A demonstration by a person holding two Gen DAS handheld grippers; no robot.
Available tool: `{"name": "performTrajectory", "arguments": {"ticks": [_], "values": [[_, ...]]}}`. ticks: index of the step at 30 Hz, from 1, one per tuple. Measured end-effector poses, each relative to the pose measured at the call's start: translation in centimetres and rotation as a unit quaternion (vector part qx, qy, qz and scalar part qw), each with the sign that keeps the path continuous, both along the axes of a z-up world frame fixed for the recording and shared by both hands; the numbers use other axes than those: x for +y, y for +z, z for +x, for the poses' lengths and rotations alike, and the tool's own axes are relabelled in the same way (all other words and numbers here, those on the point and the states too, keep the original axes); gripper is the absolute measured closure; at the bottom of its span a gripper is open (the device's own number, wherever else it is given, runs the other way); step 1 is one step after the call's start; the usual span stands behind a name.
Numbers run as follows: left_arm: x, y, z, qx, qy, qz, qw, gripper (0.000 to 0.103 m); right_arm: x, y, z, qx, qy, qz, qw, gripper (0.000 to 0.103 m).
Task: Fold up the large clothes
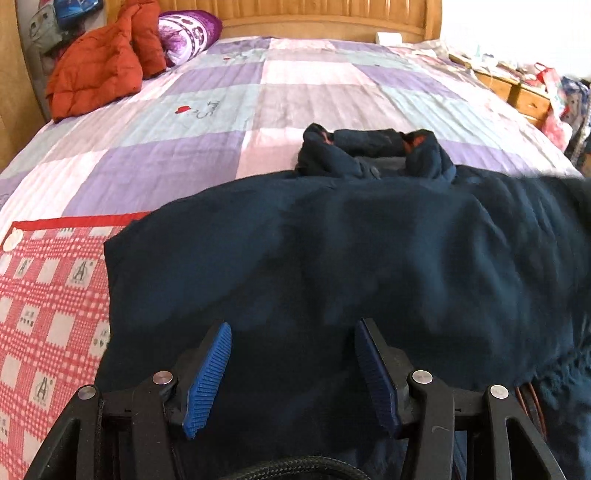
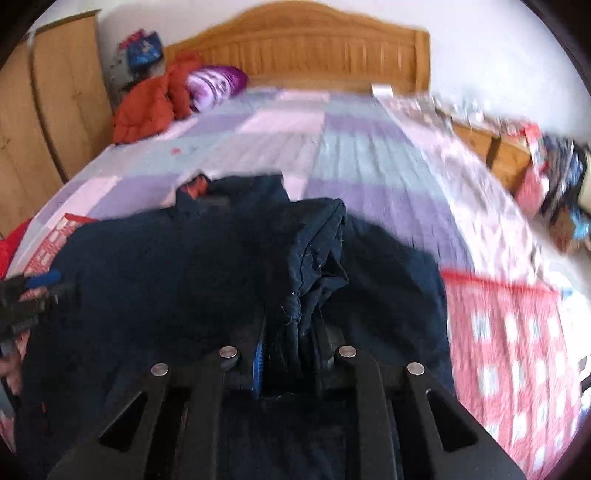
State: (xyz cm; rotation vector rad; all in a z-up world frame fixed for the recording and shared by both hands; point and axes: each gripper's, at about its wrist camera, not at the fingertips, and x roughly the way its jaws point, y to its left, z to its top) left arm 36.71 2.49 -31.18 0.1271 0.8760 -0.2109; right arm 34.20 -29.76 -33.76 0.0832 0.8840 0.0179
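Observation:
A large dark navy jacket (image 1: 332,240) lies spread across the bed, its collar (image 1: 369,151) with orange lining at the far side. My left gripper (image 1: 292,326) hovers open over the near part of the jacket, blue pads (image 1: 210,369) apart and nothing pinched between them. In the right wrist view the jacket (image 2: 166,277) has a bunched fold rising up the middle. My right gripper (image 2: 291,332) is shut on that fold, the cloth hiding its fingertips. The left gripper (image 2: 40,280) shows at the left edge of that view.
A purple and pink patchwork quilt (image 1: 258,96) covers the bed, with a red checked cloth (image 1: 48,295) under the jacket. An orange puffer jacket (image 1: 99,62) and purple pillow (image 1: 188,31) sit by the wooden headboard (image 2: 314,48). A cluttered nightstand (image 1: 517,92) and a wardrobe (image 2: 55,92) flank the bed.

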Motion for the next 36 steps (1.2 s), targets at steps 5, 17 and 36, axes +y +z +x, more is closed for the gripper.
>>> {"name": "performTrajectory", "arguments": {"ticks": [5,17,36], "values": [[-0.1,-0.4,0.9,0.004,0.01,0.0,0.9999,0.044,-1.3,-2.8,0.2,0.044,-0.022,0.006,0.999,0.048],[-4.6,2.3,5.1,-0.03,0.031,-0.039,0.9983,0.038,11.1,3.7,2.3,-0.117,0.029,-0.167,0.979,0.016],[8.0,-6.3,11.0,0.062,0.135,0.004,0.9889,0.0,-0.1,-6.5,5.5,0.011,-0.031,-0.082,0.996,0.013]]}}
